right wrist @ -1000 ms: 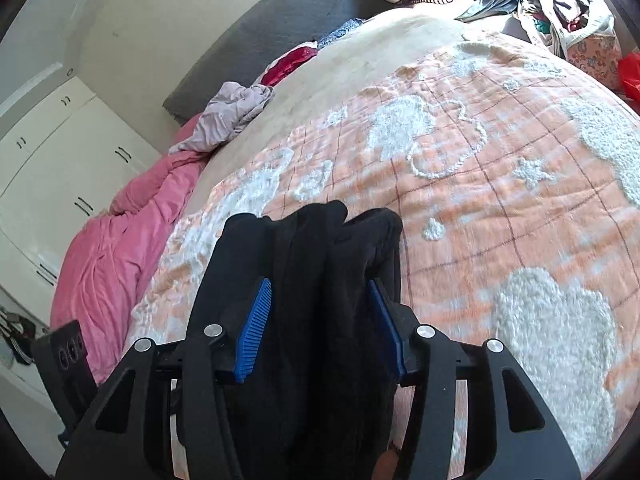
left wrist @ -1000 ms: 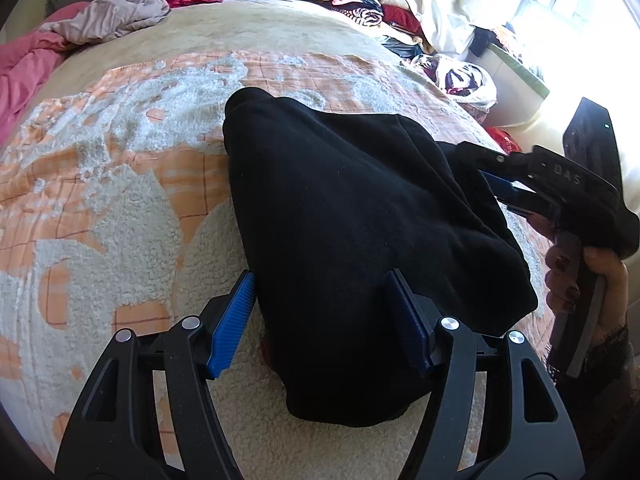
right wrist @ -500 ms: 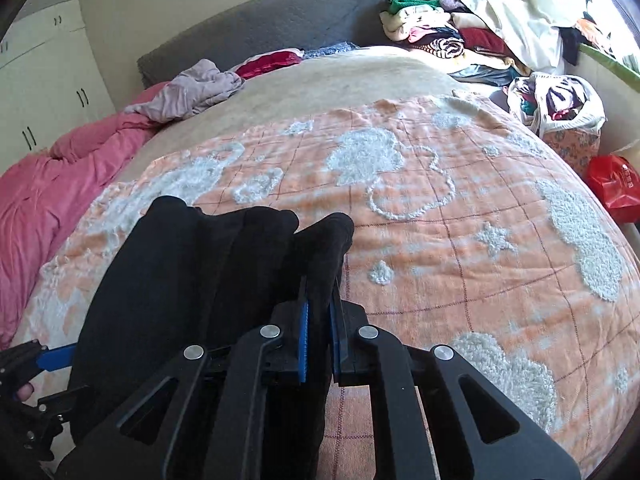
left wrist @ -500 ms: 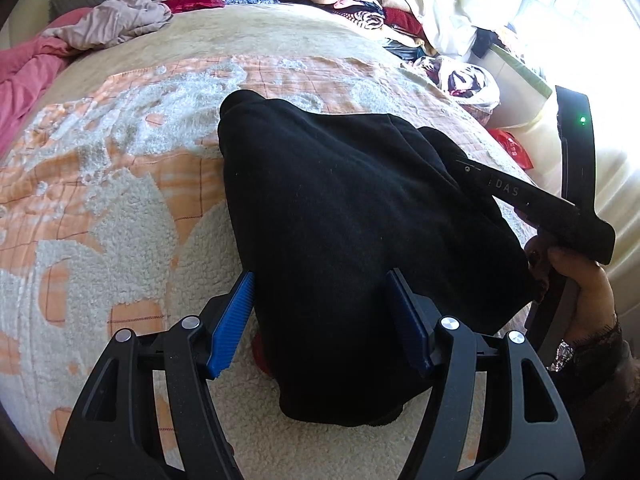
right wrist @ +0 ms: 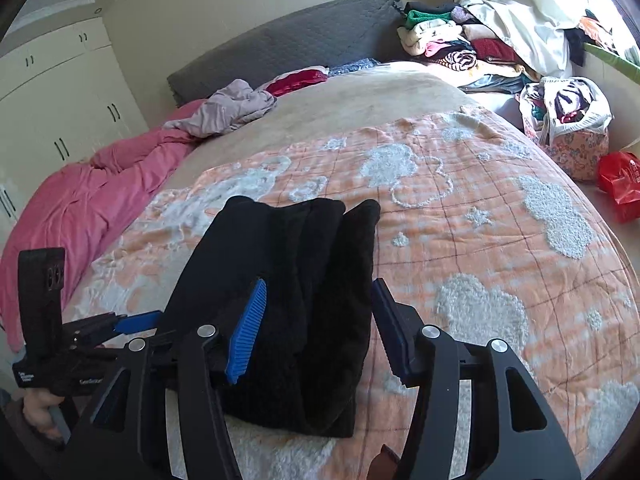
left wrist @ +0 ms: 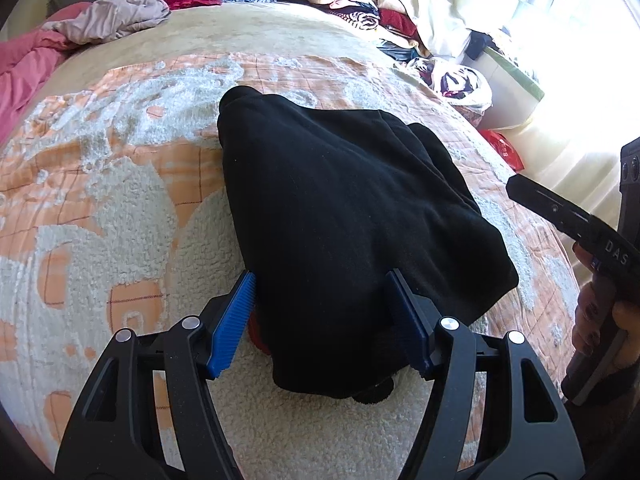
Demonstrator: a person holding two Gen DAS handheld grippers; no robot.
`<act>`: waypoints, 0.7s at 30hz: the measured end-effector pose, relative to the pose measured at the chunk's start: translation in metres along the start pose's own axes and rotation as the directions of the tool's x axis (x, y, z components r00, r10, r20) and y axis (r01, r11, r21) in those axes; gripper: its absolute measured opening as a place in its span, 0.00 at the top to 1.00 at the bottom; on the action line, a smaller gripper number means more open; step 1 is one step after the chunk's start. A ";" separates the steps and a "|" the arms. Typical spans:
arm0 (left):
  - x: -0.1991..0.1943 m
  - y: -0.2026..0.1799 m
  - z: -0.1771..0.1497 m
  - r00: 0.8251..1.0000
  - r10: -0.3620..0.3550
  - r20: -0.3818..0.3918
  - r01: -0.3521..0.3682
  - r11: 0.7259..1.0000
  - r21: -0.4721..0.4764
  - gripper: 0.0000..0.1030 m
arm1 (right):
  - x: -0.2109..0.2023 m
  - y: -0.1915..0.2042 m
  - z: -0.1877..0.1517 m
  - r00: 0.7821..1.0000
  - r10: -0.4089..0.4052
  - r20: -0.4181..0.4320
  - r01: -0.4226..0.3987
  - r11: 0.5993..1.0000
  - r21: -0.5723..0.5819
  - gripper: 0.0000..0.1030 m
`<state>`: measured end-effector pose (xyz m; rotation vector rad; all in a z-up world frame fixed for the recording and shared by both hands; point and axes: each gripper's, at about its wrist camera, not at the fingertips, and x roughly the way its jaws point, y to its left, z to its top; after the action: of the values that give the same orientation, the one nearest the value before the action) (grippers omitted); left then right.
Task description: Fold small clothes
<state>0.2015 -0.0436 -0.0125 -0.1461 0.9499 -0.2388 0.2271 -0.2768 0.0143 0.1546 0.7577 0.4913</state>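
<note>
A black garment (left wrist: 344,216), folded into a thick bundle, lies on the orange and white fleece blanket (left wrist: 100,208). My left gripper (left wrist: 322,322) is open, its blue pads on either side of the bundle's near end. In the right wrist view the same garment (right wrist: 288,288) shows its stacked folds. My right gripper (right wrist: 316,328) is open, held over the bundle's edge with nothing between its pads. The right gripper also shows in the left wrist view (left wrist: 568,216), pulled back off the cloth. The left gripper shows at the lower left of the right wrist view (right wrist: 132,322).
A pink duvet (right wrist: 72,208) and a mauve garment (right wrist: 228,108) lie at the bed's far left. A pile of clothes (right wrist: 452,48) sits by the grey headboard (right wrist: 280,44). A bag of clothes (right wrist: 568,116) and a red bag (right wrist: 620,180) lie right of the bed.
My right gripper closed on the garment's edge half a second ago, then opened and drew back off it. The left gripper stayed open in place.
</note>
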 end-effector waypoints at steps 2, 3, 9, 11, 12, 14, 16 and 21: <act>-0.001 -0.001 -0.003 1.000 0.002 -0.005 -0.002 1.000 0.004 0.44 | -0.003 0.013 -0.009 1.000 -0.011 -0.013 0.010 0.999 -0.046 0.49; -0.002 -0.001 -0.005 1.000 0.001 -0.007 -0.001 1.000 0.003 0.44 | -0.004 0.018 -0.014 1.000 -0.019 -0.019 0.017 0.998 -0.061 0.49; -0.007 0.001 -0.010 1.000 0.004 -0.004 -0.004 1.000 -0.011 0.44 | 0.005 0.025 -0.038 0.996 -0.040 -0.078 0.035 0.997 -0.076 0.49; -0.009 0.004 -0.011 1.000 0.007 0.003 -0.007 1.000 -0.024 0.44 | 0.008 0.021 -0.039 0.993 -0.087 -0.075 0.082 0.995 -0.060 0.49; -0.011 0.007 -0.011 1.000 0.008 0.009 -0.008 0.999 -0.035 0.44 | 0.007 0.018 -0.039 0.993 -0.101 -0.065 0.098 0.994 -0.043 0.49; -0.015 0.012 -0.012 1.000 0.004 0.019 -0.003 0.998 -0.065 0.44 | 0.005 0.006 -0.039 0.993 -0.104 -0.054 0.106 0.994 0.031 0.37; -0.015 0.016 -0.012 1.000 0.004 0.019 -0.002 0.997 -0.077 0.44 | 0.006 -0.006 -0.039 0.995 -0.076 -0.069 0.083 0.992 0.098 0.23; -0.004 0.015 -0.016 1.000 -0.006 -0.013 0.005 0.997 -0.072 0.44 | 0.018 -0.007 -0.042 0.993 0.035 -0.112 -0.019 0.990 0.139 0.75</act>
<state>0.1885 -0.0289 -0.0221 -0.2133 0.9721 -0.2106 0.2121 -0.2763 -0.0293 0.2670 0.9033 0.4769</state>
